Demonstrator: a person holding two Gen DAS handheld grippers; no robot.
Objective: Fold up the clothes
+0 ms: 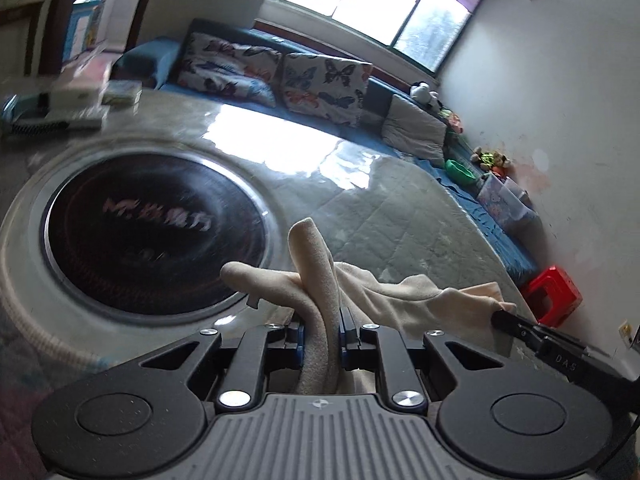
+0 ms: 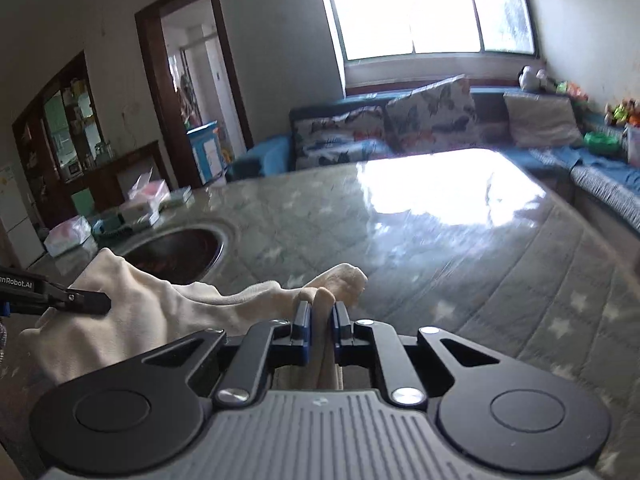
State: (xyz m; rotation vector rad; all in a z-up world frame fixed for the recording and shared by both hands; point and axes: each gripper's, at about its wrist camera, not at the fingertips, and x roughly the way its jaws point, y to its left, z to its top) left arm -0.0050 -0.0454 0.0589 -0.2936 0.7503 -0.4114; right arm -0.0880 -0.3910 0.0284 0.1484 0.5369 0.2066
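Observation:
A cream fleece garment [image 1: 384, 292] hangs stretched between my two grippers above the table. My left gripper [image 1: 320, 328] is shut on a thick fold of it, and a loop of cloth sticks up past the fingertips. In the left wrist view the right gripper's black fingers [image 1: 516, 322] pinch the garment's far corner at the right. In the right wrist view my right gripper [image 2: 320, 320] is shut on a bunched edge of the cream garment [image 2: 160, 304]. There the left gripper's fingers [image 2: 80, 300] clamp the cloth at the left.
A glossy quilted table cover [image 1: 400, 208] lies under the garment, with a round black cooktop [image 1: 156, 232] set into it. Boxes and tissue packs [image 2: 144, 200] crowd the table's far left. A blue sofa with butterfly cushions [image 1: 320, 80] lines the window wall. A red stool [image 1: 552, 292] stands by the wall.

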